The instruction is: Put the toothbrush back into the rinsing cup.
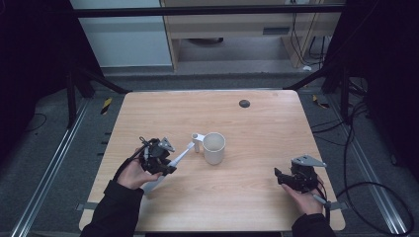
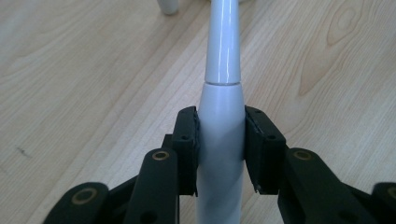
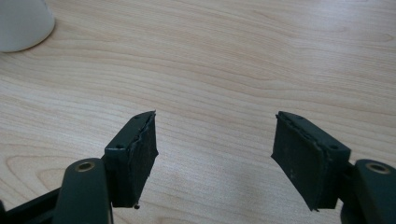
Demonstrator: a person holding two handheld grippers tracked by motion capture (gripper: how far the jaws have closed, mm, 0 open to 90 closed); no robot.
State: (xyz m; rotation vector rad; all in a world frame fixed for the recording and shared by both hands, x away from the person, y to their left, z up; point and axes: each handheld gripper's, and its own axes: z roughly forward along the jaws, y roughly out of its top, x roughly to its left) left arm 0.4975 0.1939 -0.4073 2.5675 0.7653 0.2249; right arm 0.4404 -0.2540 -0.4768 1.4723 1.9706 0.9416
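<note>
A pale wooden counter (image 1: 257, 128) stands in a dim room, with grey floor, metal rails and trailing cables around it, and a light cabinet beyond its far edge. A small dark disc (image 1: 244, 103) lies near the far edge.

Near the middle stands a white cup (image 1: 214, 147), open end up. Just to its left is a short white post (image 1: 197, 142), touching or nearly touching the cup.

A person's two forearms in dark sleeves come in from the near edge. The left hand-held gripper (image 1: 165, 160), near and left of the cup, is clamped on the thick body of a white electric toothbrush (image 1: 170, 165), both pads pressing its sides. The toothbrush is long and slim. Its long axis slants from the near left up toward the far right, with the narrow neck pointing at the post and cup and its tip just short of them. This hand is much the nearer to the cup.

The right hand-held gripper (image 1: 280, 177) sits well apart at the near right, jaws wide open and empty, pointing left over bare wood.
</note>
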